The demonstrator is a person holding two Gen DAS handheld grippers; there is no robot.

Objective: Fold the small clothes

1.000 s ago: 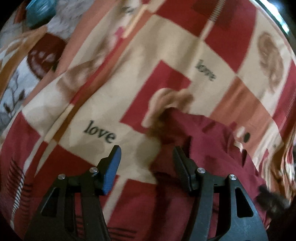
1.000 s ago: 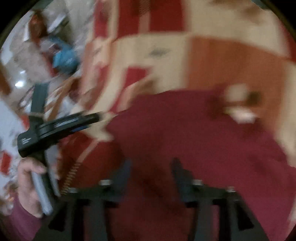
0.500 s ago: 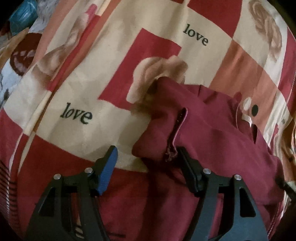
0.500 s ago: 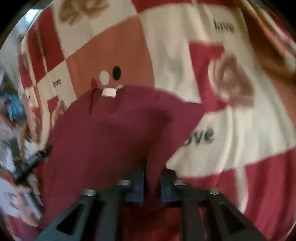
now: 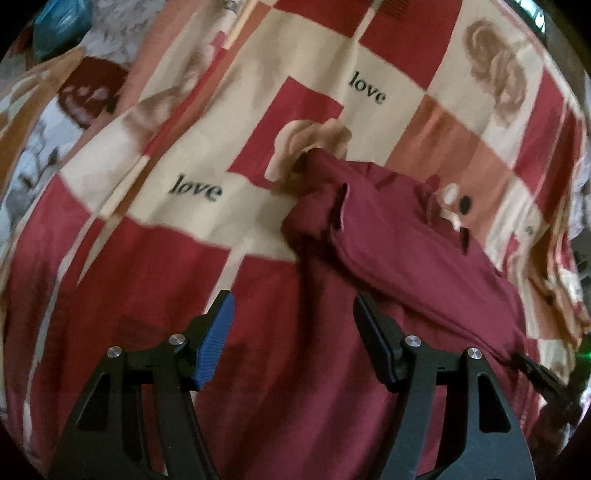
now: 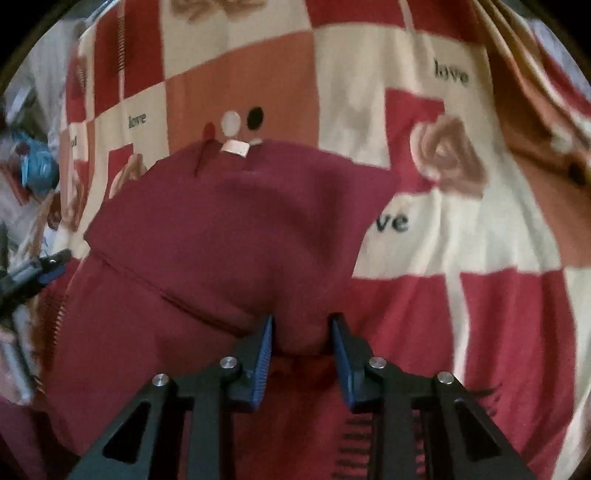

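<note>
A maroon garment [image 5: 406, 240] lies partly folded on a red and cream patchwork bedsheet [image 5: 295, 55] printed with "love". My left gripper [image 5: 291, 302] stands open just short of the garment's near left edge, with nothing gripped. In the right wrist view the garment [image 6: 229, 221] spreads ahead, a folded flap on top and a white label [image 6: 234, 147] at its far edge. My right gripper [image 6: 301, 325] is at its near edge. Its jaws are opening, and a fold of maroon cloth still sits between the pads. The left gripper [image 6: 48, 266] shows at the left edge.
The bedsheet [image 6: 461, 240] runs on past the garment to the right and far side. A blue object [image 5: 55, 29] and a patterned cover [image 5: 44, 122] lie off the sheet's far left. A dark gripper part [image 5: 535, 373] shows at the lower right of the left wrist view.
My right gripper's jaws, pinched tight on the maroon cloth half a second ago, have parted. The left gripper has drawn back, so the garment's edge now lies farther ahead of its fingers.
</note>
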